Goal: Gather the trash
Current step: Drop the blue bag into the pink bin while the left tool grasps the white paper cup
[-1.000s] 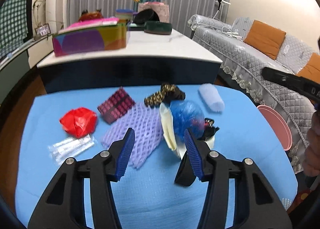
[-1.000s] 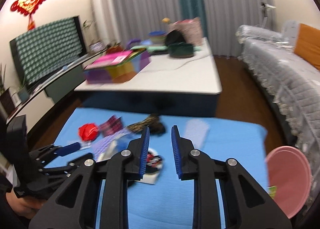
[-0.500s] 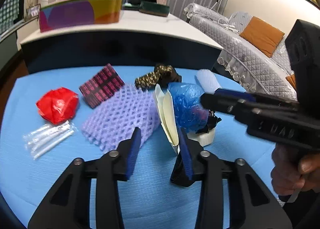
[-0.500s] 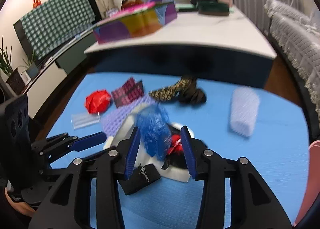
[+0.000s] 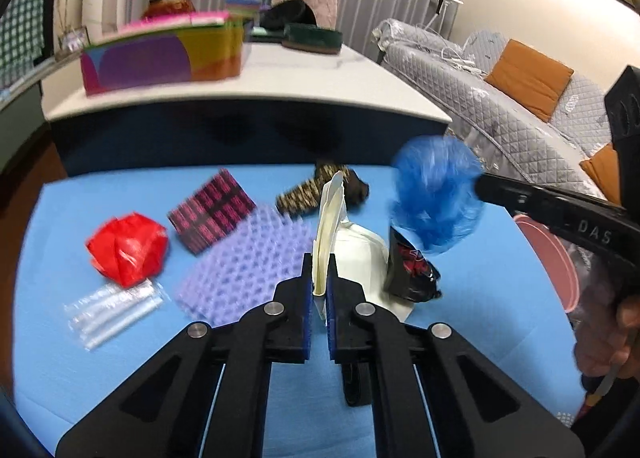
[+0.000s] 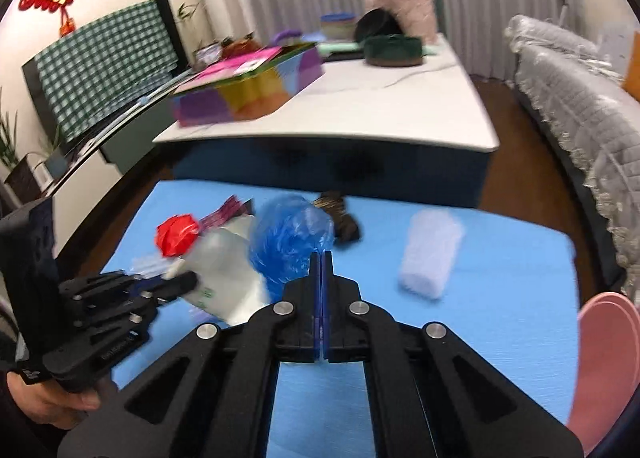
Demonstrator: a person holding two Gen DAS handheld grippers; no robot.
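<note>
The left tool [image 5: 319, 290] is clamped on the upright edge of a white bag [image 5: 330, 218], holding its mouth up off the blue tabletop [image 5: 80, 358]. The right tool [image 6: 321, 270] is pinched tight on a crumpled blue plastic bag [image 6: 288, 242], which hangs off its tips, lifted above and just ahead-right of the left tool (over the white bag's opening, it seems).

The blue bag looks feather-light, soft and slippery; a pinch on a bunched fold is the safest hold, since a single film layer could slide out.

Ahead-left of the left tool lie a purple foam net [image 5: 244, 270], a red wad [image 5: 128, 250] and clear sleeves [image 5: 112, 308], all limp and light too.
</note>
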